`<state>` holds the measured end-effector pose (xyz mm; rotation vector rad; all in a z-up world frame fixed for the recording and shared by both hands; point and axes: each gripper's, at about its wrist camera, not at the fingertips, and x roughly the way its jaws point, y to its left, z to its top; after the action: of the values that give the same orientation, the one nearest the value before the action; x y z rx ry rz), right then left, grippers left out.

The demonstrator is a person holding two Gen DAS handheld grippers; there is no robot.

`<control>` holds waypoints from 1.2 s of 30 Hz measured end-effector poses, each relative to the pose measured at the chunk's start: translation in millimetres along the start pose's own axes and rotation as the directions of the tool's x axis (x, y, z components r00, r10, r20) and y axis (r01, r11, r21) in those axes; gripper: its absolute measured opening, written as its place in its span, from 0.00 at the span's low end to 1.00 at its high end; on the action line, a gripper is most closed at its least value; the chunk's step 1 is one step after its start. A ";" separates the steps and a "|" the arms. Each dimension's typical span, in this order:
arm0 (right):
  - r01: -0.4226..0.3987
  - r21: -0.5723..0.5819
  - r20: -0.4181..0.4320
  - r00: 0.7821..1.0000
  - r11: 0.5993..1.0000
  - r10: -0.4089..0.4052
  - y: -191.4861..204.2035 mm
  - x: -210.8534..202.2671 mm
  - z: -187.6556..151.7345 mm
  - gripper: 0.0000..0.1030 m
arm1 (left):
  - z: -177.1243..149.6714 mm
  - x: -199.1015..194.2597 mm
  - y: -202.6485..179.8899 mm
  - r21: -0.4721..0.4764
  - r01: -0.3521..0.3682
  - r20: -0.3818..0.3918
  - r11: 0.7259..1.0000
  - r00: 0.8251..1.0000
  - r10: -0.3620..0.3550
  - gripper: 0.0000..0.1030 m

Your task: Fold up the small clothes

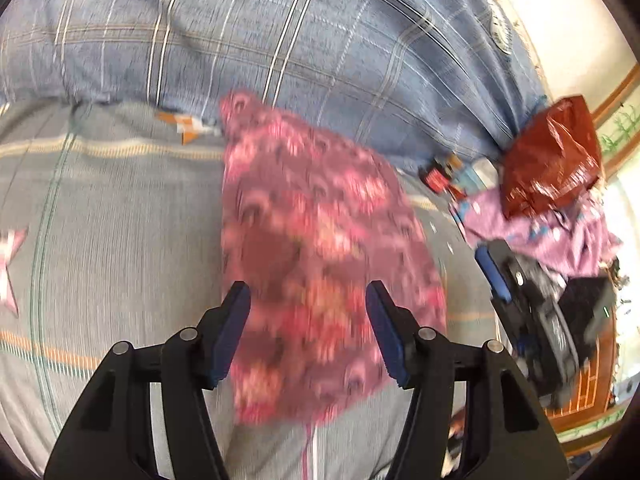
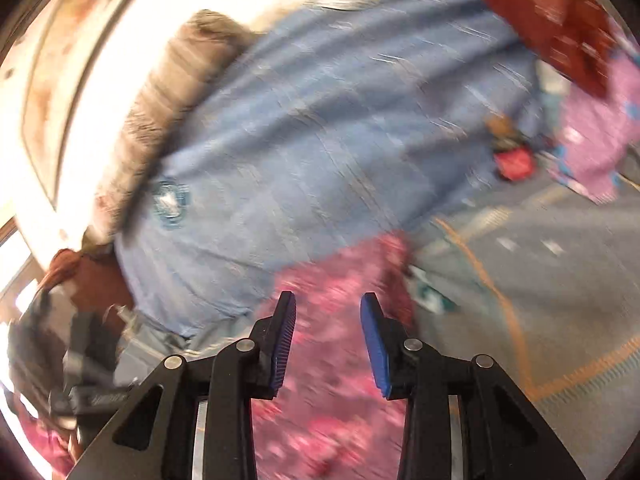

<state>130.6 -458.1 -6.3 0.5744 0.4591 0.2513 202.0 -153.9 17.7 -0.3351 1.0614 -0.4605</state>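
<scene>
A small pink patterned garment (image 1: 312, 248) lies flat on the grey bedsheet (image 1: 120, 220), blurred by motion. My left gripper (image 1: 308, 304) is open and empty, its blue pads spread just above the garment's near part. My right gripper (image 2: 328, 316) is open and empty over the same pink garment (image 2: 332, 380), also blurred. The right gripper also shows in the left wrist view (image 1: 508, 276), to the right of the garment.
A blue plaid quilt (image 1: 280, 32) is bunched along the far side of the bed. A red plastic bag (image 1: 552, 156) and a purple garment (image 1: 540, 232) lie at the right. A small red item (image 1: 438, 178) sits by the quilt's edge.
</scene>
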 end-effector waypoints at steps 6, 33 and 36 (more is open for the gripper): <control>0.154 -0.067 -0.228 0.959 0.986 -0.166 4.6 71.6 -16.1 0.32 | 14.2 57.4 13.6 -0.053 -0.054 -0.090 0.997 0.995 0.049 0.57; 0.081 0.237 -0.338 0.941 0.968 0.004 -54.0 89.0 -6.0 0.60 | 33.1 79.3 67.7 -0.240 0.150 -0.180 0.959 0.964 -0.196 0.78; -0.043 0.251 -0.352 0.927 0.967 0.133 -38.1 96.6 -10.9 0.60 | 33.8 78.2 67.8 -0.244 0.155 -0.175 0.957 0.964 -0.201 0.80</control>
<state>213.2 -450.1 -69.5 0.7906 0.8354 0.3971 277.5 -134.5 -58.3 -0.6038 1.2888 -0.5431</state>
